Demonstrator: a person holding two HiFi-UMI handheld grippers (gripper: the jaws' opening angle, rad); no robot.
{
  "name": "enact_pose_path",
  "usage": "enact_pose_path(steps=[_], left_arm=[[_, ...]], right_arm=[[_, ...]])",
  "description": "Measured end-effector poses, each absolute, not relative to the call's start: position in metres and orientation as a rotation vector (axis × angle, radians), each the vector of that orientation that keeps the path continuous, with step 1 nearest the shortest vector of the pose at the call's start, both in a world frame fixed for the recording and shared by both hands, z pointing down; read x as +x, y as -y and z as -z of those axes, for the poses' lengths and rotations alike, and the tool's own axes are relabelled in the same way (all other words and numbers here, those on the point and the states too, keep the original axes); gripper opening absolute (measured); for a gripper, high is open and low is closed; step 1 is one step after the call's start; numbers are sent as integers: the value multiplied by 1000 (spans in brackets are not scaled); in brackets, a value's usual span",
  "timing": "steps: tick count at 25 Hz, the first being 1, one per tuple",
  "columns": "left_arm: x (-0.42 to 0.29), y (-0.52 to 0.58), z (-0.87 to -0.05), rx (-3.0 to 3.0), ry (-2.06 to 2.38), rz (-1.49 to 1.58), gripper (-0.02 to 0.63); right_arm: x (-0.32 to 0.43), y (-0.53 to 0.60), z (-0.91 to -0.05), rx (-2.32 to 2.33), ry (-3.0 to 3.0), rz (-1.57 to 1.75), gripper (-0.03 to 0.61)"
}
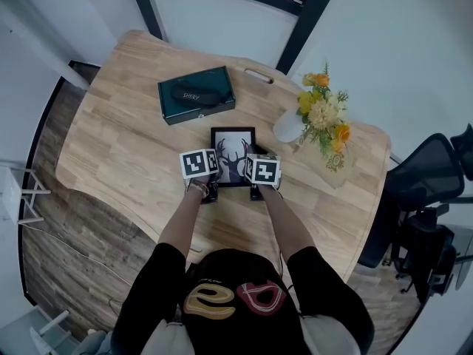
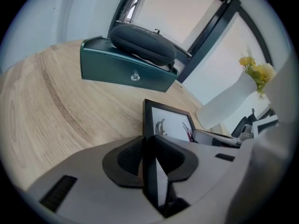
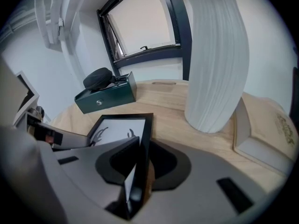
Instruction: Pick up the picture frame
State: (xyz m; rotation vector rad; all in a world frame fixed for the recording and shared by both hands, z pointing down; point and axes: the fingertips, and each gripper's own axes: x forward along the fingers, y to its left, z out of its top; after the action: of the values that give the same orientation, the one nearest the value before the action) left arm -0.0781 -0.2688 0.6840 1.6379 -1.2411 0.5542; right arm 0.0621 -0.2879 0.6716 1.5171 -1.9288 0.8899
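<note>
Head view: the picture frame lies on the counter between our left gripper and right gripper. Left gripper view: jaws pinch its left rail. Right gripper view: jaws pinch the right rail. We judge it stiff, light, perhaps glazed.

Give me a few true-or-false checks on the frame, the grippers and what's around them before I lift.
1. The left gripper and the right gripper each clamp a side edge of the picture frame. True.
2. The frame shows a flower print. False: it shows an antlered deer silhouette.
3. A dark pouch lies on the green box beyond the frame. True.
4. The white vase has tipped over. False: it stands upright on the table, to the right of the frame.
</note>
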Motion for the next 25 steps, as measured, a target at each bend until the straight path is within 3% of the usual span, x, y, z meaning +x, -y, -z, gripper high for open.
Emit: enact_pose_path(steps=[25], left_arm=[[-81, 259, -665, 1709, 1299, -554, 78]], right_arm=[[59, 284, -650, 1500, 1940, -834, 71]])
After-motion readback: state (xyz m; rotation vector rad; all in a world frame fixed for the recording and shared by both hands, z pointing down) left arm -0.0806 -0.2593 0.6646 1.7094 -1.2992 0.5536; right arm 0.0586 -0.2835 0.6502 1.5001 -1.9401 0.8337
